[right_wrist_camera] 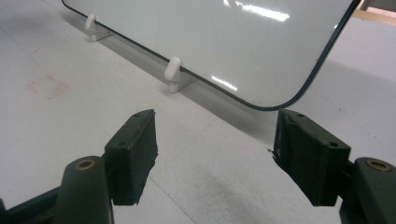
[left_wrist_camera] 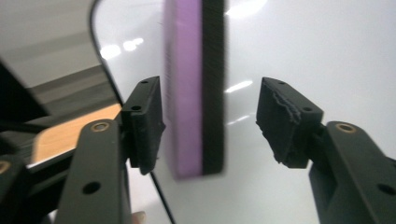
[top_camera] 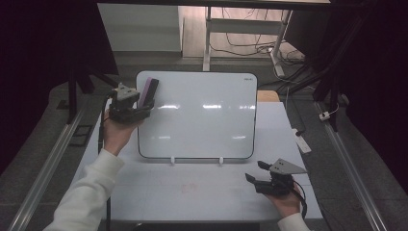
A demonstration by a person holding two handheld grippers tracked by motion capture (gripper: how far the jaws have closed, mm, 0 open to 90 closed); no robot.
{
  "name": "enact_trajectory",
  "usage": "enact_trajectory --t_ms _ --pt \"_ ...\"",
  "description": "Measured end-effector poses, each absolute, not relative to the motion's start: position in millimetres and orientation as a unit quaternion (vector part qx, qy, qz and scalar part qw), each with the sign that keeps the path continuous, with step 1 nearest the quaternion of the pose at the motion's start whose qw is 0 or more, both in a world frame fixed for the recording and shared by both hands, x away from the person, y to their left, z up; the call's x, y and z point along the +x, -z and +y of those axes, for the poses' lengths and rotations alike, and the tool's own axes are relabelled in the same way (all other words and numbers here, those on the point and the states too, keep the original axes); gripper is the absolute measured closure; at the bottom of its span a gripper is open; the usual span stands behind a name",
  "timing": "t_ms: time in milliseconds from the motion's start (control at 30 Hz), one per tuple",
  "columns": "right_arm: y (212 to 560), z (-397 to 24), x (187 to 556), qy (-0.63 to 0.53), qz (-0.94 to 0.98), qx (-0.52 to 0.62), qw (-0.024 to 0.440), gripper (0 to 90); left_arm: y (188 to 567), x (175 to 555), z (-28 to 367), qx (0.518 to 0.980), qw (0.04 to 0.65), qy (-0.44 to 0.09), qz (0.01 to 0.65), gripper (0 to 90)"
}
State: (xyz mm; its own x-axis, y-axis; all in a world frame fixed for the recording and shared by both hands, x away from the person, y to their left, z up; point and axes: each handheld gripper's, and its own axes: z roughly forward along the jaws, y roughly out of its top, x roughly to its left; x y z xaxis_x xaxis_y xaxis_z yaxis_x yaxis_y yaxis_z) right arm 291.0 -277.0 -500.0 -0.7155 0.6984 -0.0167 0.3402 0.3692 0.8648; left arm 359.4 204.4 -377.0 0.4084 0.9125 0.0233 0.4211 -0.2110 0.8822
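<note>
Between left gripper (left_wrist_camera: 210, 126) jaws, purple-and-black eraser (left_wrist_camera: 196, 88) on whiteboard (left_wrist_camera: 303, 56); right pad clear

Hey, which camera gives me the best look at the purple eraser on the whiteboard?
The left gripper view: the eraser stands close up between that gripper's open jaws, showing its purple body and black felt edge. The high view shows it small at the whiteboard's upper left corner. The right gripper view looks at the board's lower edge.

This looks like a lab. A grey table (top_camera: 159, 192) sits inside a dark metal frame (top_camera: 332, 72), with rails (top_camera: 353, 168) alongside. Cables (top_camera: 250, 45) trail across the floor behind.
</note>
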Motion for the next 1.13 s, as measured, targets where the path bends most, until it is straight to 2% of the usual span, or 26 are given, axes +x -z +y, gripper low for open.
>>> enact_trajectory --t_ms 333,667,900,1133 --pt "500 -277 291 -0.46 0.805 0.321 0.193 29.6 411 311 219 0.748 0.448 -0.235 0.43 35.1" --pt "499 -278 292 -0.463 0.804 0.318 0.194 29.6 463 270 239 0.762 0.444 -0.163 0.442 33.0" --pt "500 -278 292 -0.463 0.805 0.316 0.196 29.6 490 253 246 0.766 0.439 -0.125 0.452 32.6" --pt "498 -278 291 -0.468 0.802 0.314 0.2 29.7 498 247 246 0.771 0.433 -0.119 0.451 32.3"
